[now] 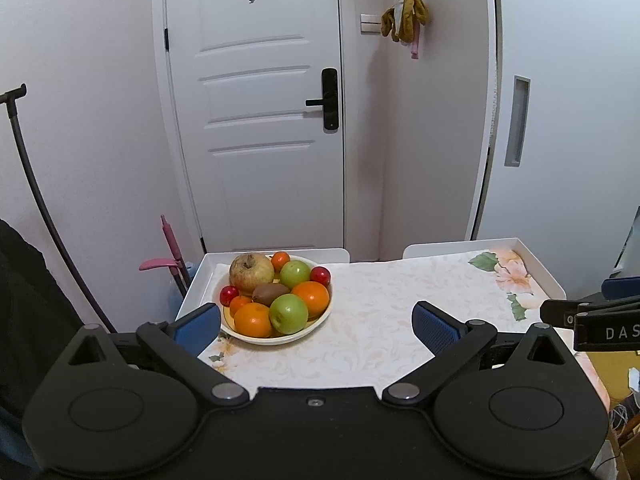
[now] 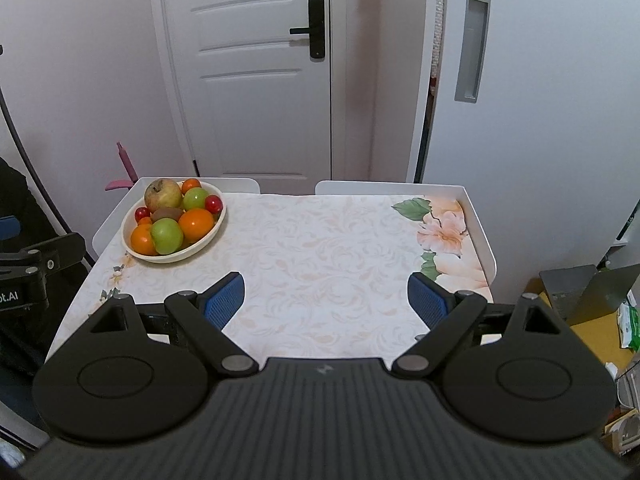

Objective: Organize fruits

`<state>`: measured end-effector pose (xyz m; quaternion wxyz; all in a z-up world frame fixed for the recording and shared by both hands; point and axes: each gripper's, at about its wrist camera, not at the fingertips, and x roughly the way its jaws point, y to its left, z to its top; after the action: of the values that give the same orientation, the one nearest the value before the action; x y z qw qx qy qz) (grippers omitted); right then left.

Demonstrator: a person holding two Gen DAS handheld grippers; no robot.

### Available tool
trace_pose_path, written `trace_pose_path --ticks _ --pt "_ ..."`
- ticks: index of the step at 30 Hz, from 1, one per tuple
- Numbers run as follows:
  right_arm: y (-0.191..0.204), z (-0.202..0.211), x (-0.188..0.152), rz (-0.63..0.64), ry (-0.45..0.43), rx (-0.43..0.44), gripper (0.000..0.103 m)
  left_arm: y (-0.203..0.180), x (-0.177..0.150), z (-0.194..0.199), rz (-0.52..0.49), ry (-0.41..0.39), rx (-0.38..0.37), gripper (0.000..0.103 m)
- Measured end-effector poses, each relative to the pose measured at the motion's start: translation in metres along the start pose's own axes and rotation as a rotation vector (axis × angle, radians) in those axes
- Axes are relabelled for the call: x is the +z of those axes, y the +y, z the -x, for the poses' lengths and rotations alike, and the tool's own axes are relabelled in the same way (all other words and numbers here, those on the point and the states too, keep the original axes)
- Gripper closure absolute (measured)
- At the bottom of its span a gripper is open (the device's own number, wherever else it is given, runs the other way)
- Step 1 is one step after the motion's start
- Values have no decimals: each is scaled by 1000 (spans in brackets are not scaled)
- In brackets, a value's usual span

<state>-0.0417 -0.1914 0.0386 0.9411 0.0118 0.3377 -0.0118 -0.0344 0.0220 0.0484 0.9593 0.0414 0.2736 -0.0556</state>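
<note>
Nearest, left gripper (image 1: 316,322) jaws spread wide, holding nothing, above the floral tablecloth (image 1: 372,320). Right gripper (image 2: 326,300) likewise spread and empty over the cloth's near half. Cream bowl (image 2: 208,236) sits at 10 o'clock from the right gripper, near the table's far-left corner, heaped with oranges, green apples (image 2: 166,234), a kiwi, red cherries and a russet apple (image 2: 162,194). Beyond, white door (image 2: 256,80) at 12 o'clock.

"DAS" on right gripper (image 1: 600,320); "ot.AI" on left gripper (image 2: 24,280)
</note>
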Motion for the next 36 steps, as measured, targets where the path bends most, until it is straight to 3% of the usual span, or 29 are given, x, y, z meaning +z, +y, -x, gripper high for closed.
trace_pose_path --ticks 36 --pt "1 -9 2 -6 21 -6 0 3 2 -8 11 18 0 0"
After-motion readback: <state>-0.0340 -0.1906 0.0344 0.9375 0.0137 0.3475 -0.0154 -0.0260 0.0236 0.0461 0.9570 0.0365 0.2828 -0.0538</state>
